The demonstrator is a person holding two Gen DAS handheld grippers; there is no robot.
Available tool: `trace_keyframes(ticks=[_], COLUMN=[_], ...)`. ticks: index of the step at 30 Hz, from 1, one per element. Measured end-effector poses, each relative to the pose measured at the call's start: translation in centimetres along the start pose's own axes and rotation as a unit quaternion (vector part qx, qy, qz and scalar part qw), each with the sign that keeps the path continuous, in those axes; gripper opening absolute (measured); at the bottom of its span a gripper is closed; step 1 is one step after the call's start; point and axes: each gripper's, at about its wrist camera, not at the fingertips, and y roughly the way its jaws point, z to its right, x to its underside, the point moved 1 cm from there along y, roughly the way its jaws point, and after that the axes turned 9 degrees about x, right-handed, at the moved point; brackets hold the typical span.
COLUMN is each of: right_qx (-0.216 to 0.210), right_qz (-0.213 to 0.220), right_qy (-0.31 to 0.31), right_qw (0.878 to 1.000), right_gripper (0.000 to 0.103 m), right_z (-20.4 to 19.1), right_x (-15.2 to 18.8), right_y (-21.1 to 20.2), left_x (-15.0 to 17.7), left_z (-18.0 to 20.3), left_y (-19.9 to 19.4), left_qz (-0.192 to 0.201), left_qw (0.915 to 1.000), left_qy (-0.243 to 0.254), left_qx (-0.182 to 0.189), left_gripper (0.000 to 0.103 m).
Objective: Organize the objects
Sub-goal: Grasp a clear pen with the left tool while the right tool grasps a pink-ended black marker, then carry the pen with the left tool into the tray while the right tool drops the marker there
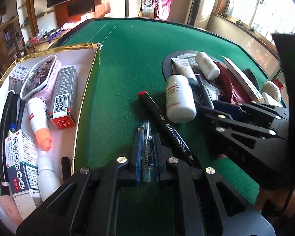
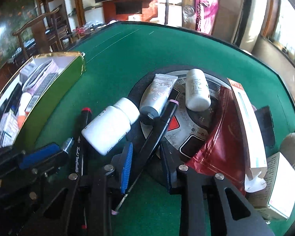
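My left gripper (image 1: 146,143) is shut on a clear blue pen (image 1: 146,157) just above the green table, right of the gold box (image 1: 92,68). Beside it a black marker (image 1: 163,125) with a red cap lies on the felt. In the right wrist view my right gripper (image 2: 146,157) stands open around a thin black pen (image 2: 157,131) with a pink band; the pads do not touch it. That pen lies slanted over the round centre panel (image 2: 194,129). A white bottle (image 2: 112,125) lies left of it.
The gold box holds a pencil case (image 1: 39,74), cartons, tubes and pens. On the panel lie a grey tube (image 2: 159,92), a small white bottle (image 2: 197,90), a red pouch (image 2: 216,141) and a long carton (image 2: 245,118). Chairs stand beyond the table.
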Motion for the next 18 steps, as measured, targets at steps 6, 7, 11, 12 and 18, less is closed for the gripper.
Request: trace_keyframes(ticks=[6, 7, 11, 12, 18], right_qx=[-0.057, -0.06, -0.075, -0.079, -0.103], right_qz=[0.018, 0.025, 0.046, 0.05, 0.062], right_qy=[0.067, 0.072, 0.081, 0.082, 0.088], right_qw=[0.996, 0.995, 0.993, 0.992, 0.989], right_gripper=[0.013, 0.013, 0.013, 0.013, 0.013], right_z=[4.7, 5.0, 4.6, 4.5, 3.8], right_x=[1.3, 1.2, 1.0, 0.9, 0.2], right_y=[-2.0, -2.4, -4.0, -4.2, -4.9], left_x=[-0.1, -0.1, -0.1, -0.2, -0.8], left_z=[-0.5, -0.5, -0.4, -0.4, -1.2], left_y=[-0.1, -0.2, -1.0, -1.3, -3.2], left_qz=[0.006, 0.009, 0.026, 0.032, 0.075], left_qw=[0.9998, 0.9997, 0.9991, 0.9988, 0.9959], left_qy=[-0.01, -0.013, -0.018, -0.018, -0.03], left_qx=[0.015, 0.019, 0.029, 0.031, 0.041], left_gripper=[0.009, 0.009, 0.009, 0.009, 0.009])
